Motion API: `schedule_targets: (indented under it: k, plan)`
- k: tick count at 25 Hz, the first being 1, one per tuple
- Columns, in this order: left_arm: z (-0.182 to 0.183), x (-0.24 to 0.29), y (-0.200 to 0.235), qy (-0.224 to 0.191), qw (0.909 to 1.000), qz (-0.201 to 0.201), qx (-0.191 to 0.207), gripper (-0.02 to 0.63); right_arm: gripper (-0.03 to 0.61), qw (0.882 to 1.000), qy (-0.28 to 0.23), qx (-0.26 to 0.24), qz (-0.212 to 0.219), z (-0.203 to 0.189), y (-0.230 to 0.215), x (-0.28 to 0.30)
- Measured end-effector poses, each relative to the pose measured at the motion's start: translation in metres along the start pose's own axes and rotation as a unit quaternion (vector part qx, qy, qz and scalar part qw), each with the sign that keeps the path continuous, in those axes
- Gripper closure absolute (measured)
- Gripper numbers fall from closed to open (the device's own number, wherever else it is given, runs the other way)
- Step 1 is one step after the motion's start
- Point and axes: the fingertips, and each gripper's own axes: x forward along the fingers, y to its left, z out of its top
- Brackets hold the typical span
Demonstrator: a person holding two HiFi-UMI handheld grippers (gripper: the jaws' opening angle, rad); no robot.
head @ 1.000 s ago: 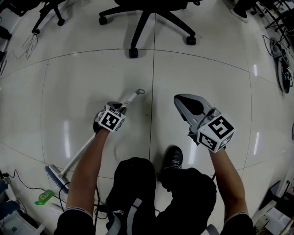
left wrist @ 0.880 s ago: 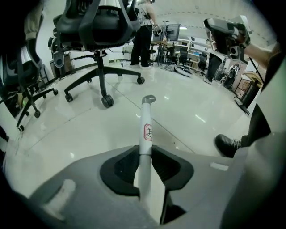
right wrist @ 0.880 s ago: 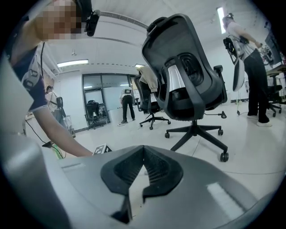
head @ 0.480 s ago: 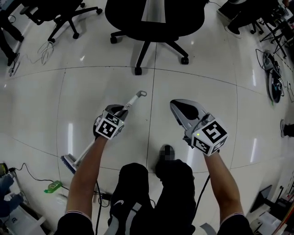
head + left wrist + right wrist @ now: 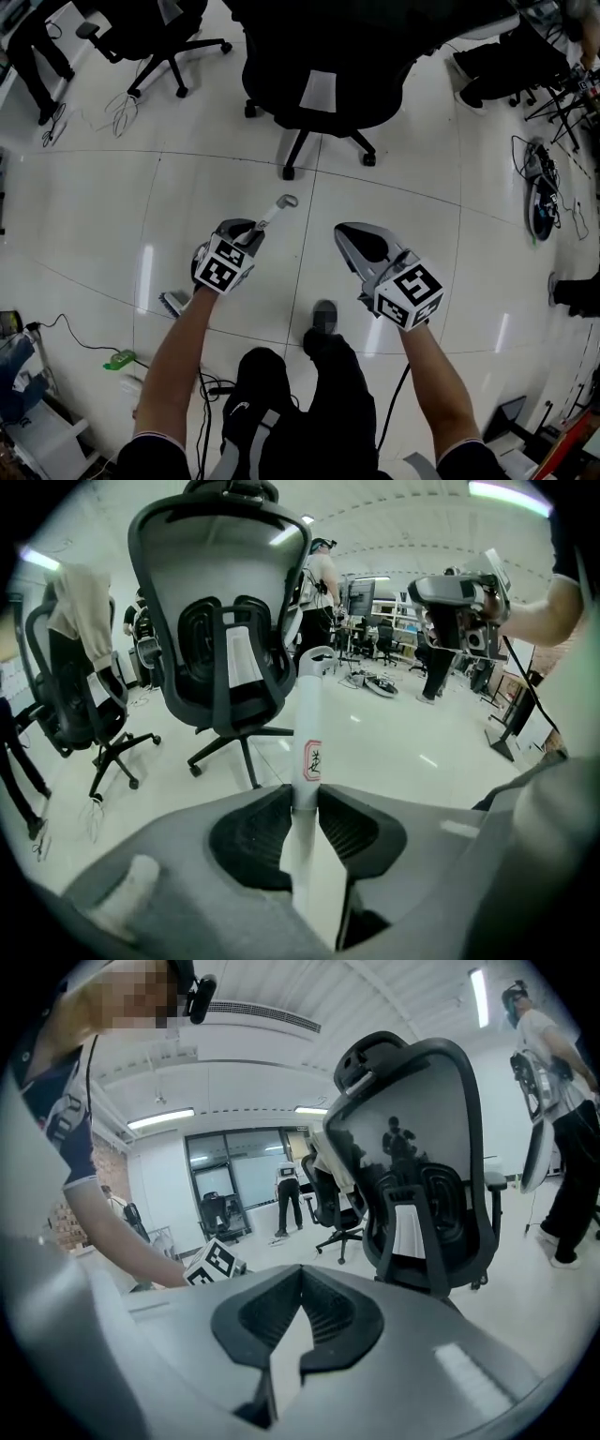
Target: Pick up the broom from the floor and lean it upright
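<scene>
Left gripper view: the left gripper (image 5: 305, 797) squeezes the broom (image 5: 308, 714) near the chair (image 5: 225, 611). The right gripper (image 5: 300, 1274) is closed and empty. Hold tight and lift slowly.

Broom (image 5: 277, 207) in left claw (image 5: 250, 229), right claw (image 5: 348, 234) alongside, office chair (image 5: 319, 66) ahead

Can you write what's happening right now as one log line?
left tongs: shut on broom | right tongs: shut, empty | broom: tilted, not leaned yet
</scene>
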Motion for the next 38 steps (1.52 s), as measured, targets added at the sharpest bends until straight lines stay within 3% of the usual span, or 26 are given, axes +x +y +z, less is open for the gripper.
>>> schedule_targets:
  k: [10,16,23,28,34,38]
  plan:
    - [0.085,-0.085,0.033,-0.021,0.9961,0.074,-0.042,0.52,0.574,0.998,-0.006,-0.003,0.055,0.097,-0.003,-0.007]
    - [0.122,-0.123,0.058,-0.041,0.9879,0.129,-0.076,0.521,0.572,0.995,0.001,-0.015,0.097,0.126,0.003,-0.003]
    - [0.161,-0.155,0.093,-0.064,0.9795,0.161,-0.103,0.518,0.574,0.994,-0.002,-0.019,0.105,0.165,0.008,0.01]
    - [0.195,-0.161,0.123,-0.097,0.9741,0.166,-0.119,0.518,0.572,0.996,0.002,-0.023,0.082,0.192,0.005,0.024]
    - [0.232,-0.141,0.164,-0.131,0.9723,0.152,-0.12,0.52,0.572,1.0,-0.004,0.008,0.016,0.21,-0.013,0.043]
    - [0.262,-0.116,0.186,-0.138,0.9759,0.133,-0.104,0.52,0.572,0.999,-0.017,0.028,-0.04,0.221,-0.026,0.042]
